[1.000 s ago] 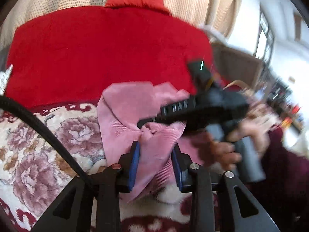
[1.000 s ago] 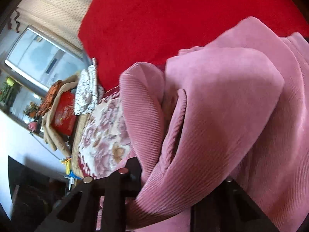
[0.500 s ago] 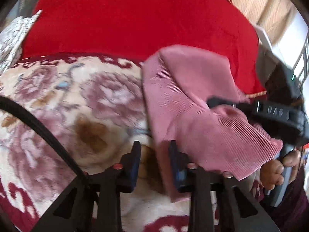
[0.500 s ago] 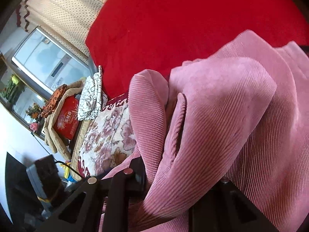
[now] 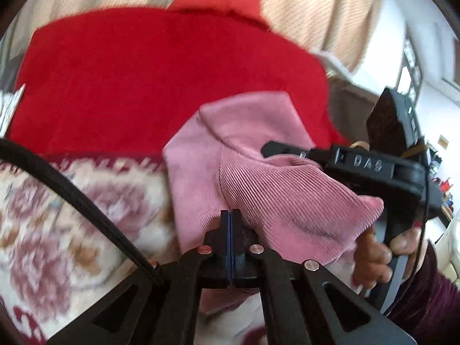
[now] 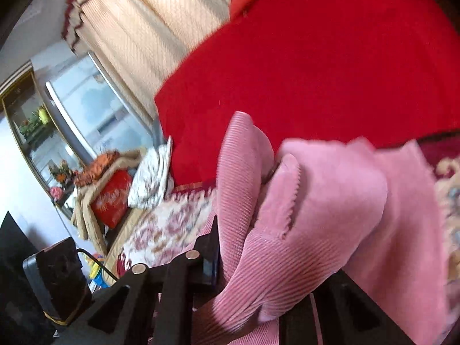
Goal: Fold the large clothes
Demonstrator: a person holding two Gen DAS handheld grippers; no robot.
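Pink corduroy garment (image 5: 287, 198) is bunched and lifted off the bed, hanging between the two tongs, not flat anywhere. It sits over the floral bedspread (image 5: 72, 215), just in front of the red blanket (image 5: 158, 80). No neat fold visible yet: several loose layers and a rolled edge show in the right wrist view, so I'd judge the task early or mid-way; the cloth is gathered but not squared off, and laying out, folding over and flattening all look left to do.

Right tongs (image 6: 258, 276) clamp a thick wad of the ribbed fabric, jaws narrow with cloth pressed between; one finger is buried under the fabric. In the left view the right tongs' black body reaches in over the garment with the person's hand (image 5: 373, 258) wrapped round the handle.

Left tongs (image 5: 231, 230) are fully shut, blue pads meeting. Cloth lies right at the tips, but I can't tell whether any thin edge is pinched between them.

Versus a second ago: the left tongs stood wide with the pink fabric between the pads, and have now snapped together. The right tongs have lifted and rolled, so more of the curtain (image 6: 138, 43) and window side shows and the garment sits lower in its view. Both views are motion-blurred now.
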